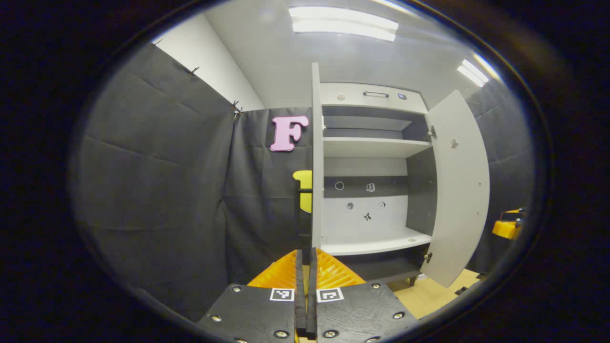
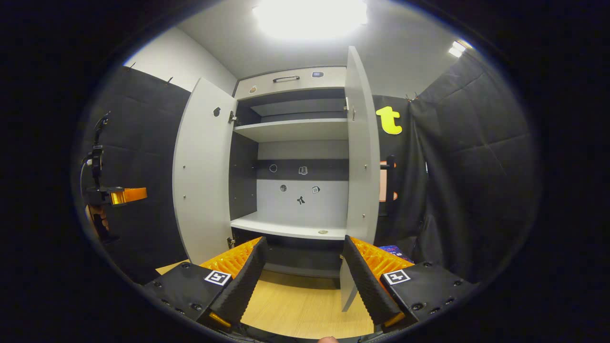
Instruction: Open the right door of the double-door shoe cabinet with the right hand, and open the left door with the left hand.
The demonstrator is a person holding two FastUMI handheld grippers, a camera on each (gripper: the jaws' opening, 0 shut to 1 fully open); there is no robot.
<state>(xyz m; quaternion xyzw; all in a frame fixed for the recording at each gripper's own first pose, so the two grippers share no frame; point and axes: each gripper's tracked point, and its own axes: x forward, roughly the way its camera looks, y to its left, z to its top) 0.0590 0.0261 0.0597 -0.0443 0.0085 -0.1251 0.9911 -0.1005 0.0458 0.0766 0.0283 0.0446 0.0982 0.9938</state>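
The shoe cabinet [image 1: 376,147] [image 2: 295,128] stands with both doors swung out. In the left gripper view the left door [image 1: 317,143] is seen edge-on, and its dark bar handle [image 1: 300,209] is on the outer side. My left gripper [image 1: 306,252] is shut just below them with nothing visibly between its fingers; it also appears far off in the right gripper view [image 2: 128,195], apart from the left door [image 2: 205,166]. My right gripper [image 2: 303,243] is open. The right door [image 2: 362,143] has its lower edge close to my right finger [image 2: 367,276], and its handle [image 2: 391,186] is on the outside.
Black cloth walls [image 1: 167,190] [image 2: 476,166] close in both sides. A light wooden floor [image 2: 305,305] lies in front of the cabinet. The right door [image 1: 457,190] juts out toward me, and the other gripper [image 1: 507,228] is beyond it. A drawer front [image 2: 290,78] tops the cabinet.
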